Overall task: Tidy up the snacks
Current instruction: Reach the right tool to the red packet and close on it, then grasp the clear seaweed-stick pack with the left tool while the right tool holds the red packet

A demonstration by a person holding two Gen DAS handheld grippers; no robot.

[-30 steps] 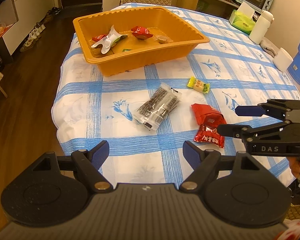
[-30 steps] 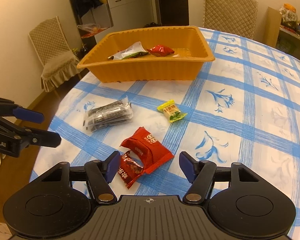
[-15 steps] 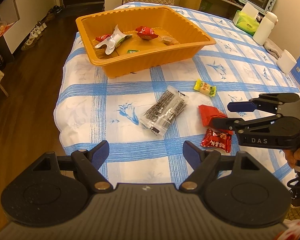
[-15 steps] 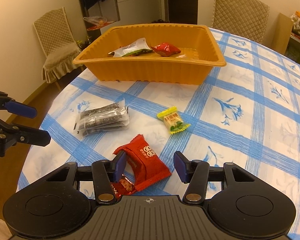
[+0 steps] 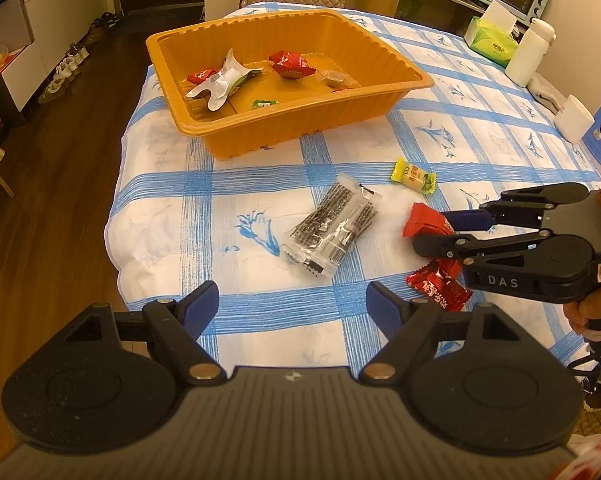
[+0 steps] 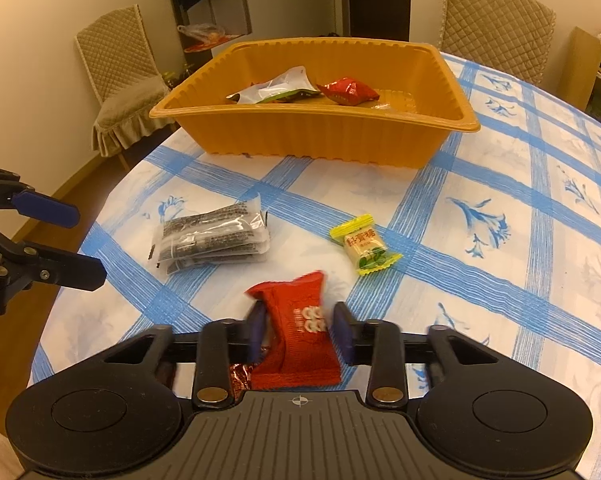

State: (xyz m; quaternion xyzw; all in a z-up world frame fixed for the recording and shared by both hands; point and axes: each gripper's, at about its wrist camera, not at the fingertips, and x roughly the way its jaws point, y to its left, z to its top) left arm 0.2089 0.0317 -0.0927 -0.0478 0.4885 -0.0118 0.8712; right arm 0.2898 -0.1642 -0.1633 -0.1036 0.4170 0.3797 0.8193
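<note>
Blue-checked cloth is covering the table [image 6: 500,240], and the snacks still to be sorted are lying loose on it. Nearest, the right gripper [image 6: 298,332] is closing its jaws around the red snack packet [image 6: 300,328]; the packet is standing up between the pads, bowed, and whether the pads are already pressing on it is hard to tell through the motion blur. A second, darker red wrapper [image 5: 438,286] is lying partly under that gripper, likely the next to be taken. Off to the right gripper's left, the left gripper [image 5: 292,304] is hanging over the near table edge with its jaws wide and nothing between them, probably waiting its turn. Just ahead of the right gripper, the clear pack of dark sticks [image 6: 212,240] is lying to the left and the yellow candy [image 6: 364,244] to the right, well apart from each other. Farther ahead, the orange tray [image 6: 312,136] is sitting as the collecting place, already holding a white pouch [image 5: 220,84], a red packet [image 5: 292,65] and a few smaller pieces. Judging from this, the packet only needs lifting and carrying forward over the tray's near wall.
</note>
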